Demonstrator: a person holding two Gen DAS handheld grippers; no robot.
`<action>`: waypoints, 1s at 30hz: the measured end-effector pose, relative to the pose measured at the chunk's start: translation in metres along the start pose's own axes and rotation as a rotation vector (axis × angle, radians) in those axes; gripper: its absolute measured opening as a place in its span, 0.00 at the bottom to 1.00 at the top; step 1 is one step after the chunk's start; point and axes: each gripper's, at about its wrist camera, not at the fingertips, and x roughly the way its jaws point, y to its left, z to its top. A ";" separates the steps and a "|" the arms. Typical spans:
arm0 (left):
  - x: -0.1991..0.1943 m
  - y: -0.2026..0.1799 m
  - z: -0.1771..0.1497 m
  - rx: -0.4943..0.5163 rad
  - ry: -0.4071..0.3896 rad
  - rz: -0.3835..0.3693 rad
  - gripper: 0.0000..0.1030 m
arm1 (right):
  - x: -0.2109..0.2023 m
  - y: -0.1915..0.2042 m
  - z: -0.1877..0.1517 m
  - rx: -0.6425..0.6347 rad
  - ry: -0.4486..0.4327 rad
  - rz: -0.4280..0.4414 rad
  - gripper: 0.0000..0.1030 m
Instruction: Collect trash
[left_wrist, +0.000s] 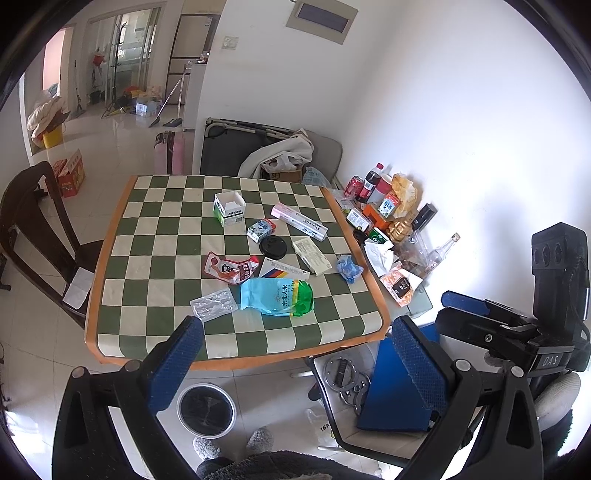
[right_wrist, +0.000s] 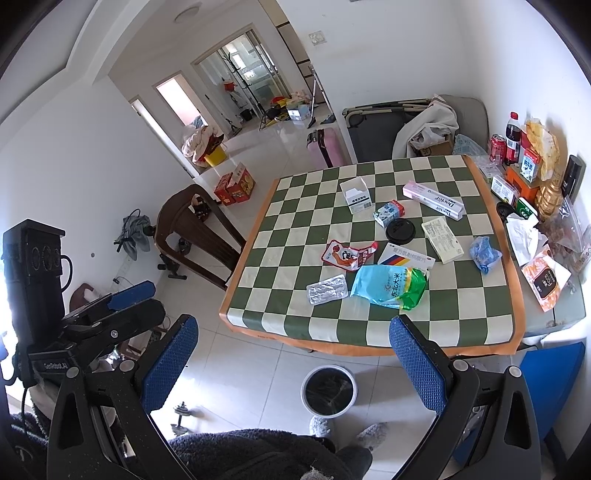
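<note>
My left gripper (left_wrist: 295, 365) fills the lower part of the left wrist view, its blue-padded jaws wide apart and holding nothing; my right gripper (right_wrist: 293, 363) sits likewise at the bottom of the right wrist view, jaws apart and empty. Both hang above the floor at the near edge of the checkered table (left_wrist: 155, 229), touching none of the litter. The trash lies at frame centre: a blue and green rice bag (left_wrist: 276, 297) nearest me, a foil blister pack (left_wrist: 214, 304) just left of it, a red snack wrapper (left_wrist: 231, 269) behind, and a black lid (left_wrist: 273, 246) near the middle. A long toothpaste box (left_wrist: 299, 221) lies toward the upper right of the cloth, a crumpled blue wad (left_wrist: 349, 268) at its right edge. The bin (left_wrist: 206, 410), lined in black, stands on the tiled floor below the table's near edge, between my grippers.
</note>
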 end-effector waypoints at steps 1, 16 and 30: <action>0.000 0.000 0.000 0.000 0.000 0.001 1.00 | 0.000 0.000 0.000 0.001 0.000 0.002 1.00; 0.000 0.000 0.000 -0.001 0.000 -0.001 1.00 | 0.001 0.002 0.000 0.001 0.000 0.002 1.00; 0.000 0.000 0.000 -0.002 -0.002 -0.002 1.00 | 0.004 0.003 0.001 0.001 0.000 0.003 1.00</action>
